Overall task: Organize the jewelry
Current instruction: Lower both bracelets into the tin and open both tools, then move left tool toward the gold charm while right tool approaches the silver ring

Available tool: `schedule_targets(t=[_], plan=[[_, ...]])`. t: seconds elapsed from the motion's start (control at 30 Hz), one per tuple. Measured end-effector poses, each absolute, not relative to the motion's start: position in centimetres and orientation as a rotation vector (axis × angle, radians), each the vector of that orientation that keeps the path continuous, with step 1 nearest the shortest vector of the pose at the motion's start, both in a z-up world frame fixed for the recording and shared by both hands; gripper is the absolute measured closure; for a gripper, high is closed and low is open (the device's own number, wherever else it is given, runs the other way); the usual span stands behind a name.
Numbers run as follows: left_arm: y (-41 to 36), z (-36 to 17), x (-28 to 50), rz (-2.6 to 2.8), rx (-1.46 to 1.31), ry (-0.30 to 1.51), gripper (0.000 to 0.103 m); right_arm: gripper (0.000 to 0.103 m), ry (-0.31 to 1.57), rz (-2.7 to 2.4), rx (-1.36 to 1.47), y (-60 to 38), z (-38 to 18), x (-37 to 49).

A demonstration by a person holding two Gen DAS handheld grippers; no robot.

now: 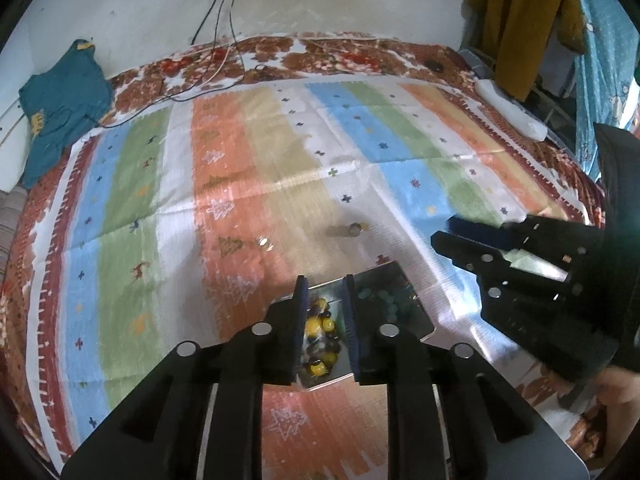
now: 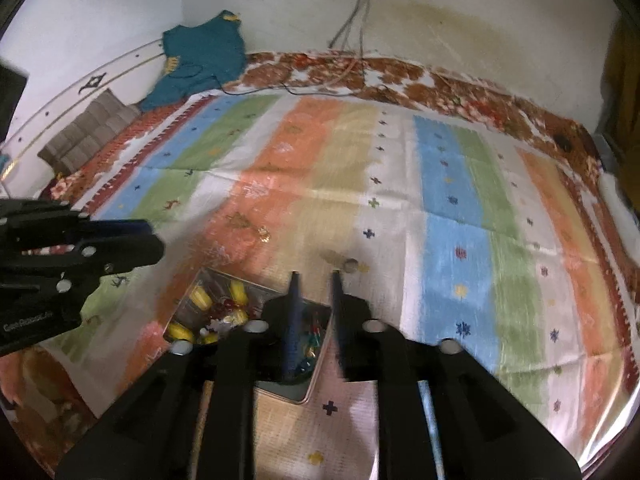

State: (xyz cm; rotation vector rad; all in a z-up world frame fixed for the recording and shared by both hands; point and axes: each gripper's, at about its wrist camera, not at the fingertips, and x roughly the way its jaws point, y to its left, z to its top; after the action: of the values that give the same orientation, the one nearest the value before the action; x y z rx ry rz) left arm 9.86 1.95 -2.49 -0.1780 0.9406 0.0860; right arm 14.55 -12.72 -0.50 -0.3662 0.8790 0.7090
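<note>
A shallow metal tin (image 1: 384,270) lies on the striped cloth, split into compartments. One holds yellow and black beads (image 1: 320,324), the other teal beads (image 1: 384,300). My left gripper (image 1: 325,284) hovers over the yellow beads, jaws a little apart and holding nothing. The right gripper (image 1: 444,230) comes in from the right. In the right wrist view the tin (image 2: 316,376) sits below my right gripper (image 2: 315,276), which is open and empty above small coloured pieces (image 2: 310,340). The yellow beads (image 2: 200,298) lie to the left, under the left gripper (image 2: 154,236). Two small loose pieces (image 1: 354,229) (image 1: 264,243) rest on the cloth beyond the tin.
The striped cloth (image 1: 240,160) covers a bed with a brown floral sheet (image 1: 280,56). A teal garment (image 1: 60,112) lies at the far left, and cables (image 1: 224,40) run down the wall. A white object (image 1: 512,112) and a hanging mustard garment (image 1: 520,20) are at the far right.
</note>
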Motion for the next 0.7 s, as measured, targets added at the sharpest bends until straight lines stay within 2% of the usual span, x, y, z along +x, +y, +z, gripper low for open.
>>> schedule_targets(t=[0.57, 0.7], plan=[[4.5, -4.0, 10.7, 0.172, -0.215, 0.998, 0.059, 0.063, 0.981, 0.657, -0.38, -12.7, -2.1, 16.7], [5.1, -4.4, 11.1, 0.184, -0.231, 1.009, 0.055, 0.058, 0.991, 0.643, -0.389, -12.5, -2.4, 17.3]])
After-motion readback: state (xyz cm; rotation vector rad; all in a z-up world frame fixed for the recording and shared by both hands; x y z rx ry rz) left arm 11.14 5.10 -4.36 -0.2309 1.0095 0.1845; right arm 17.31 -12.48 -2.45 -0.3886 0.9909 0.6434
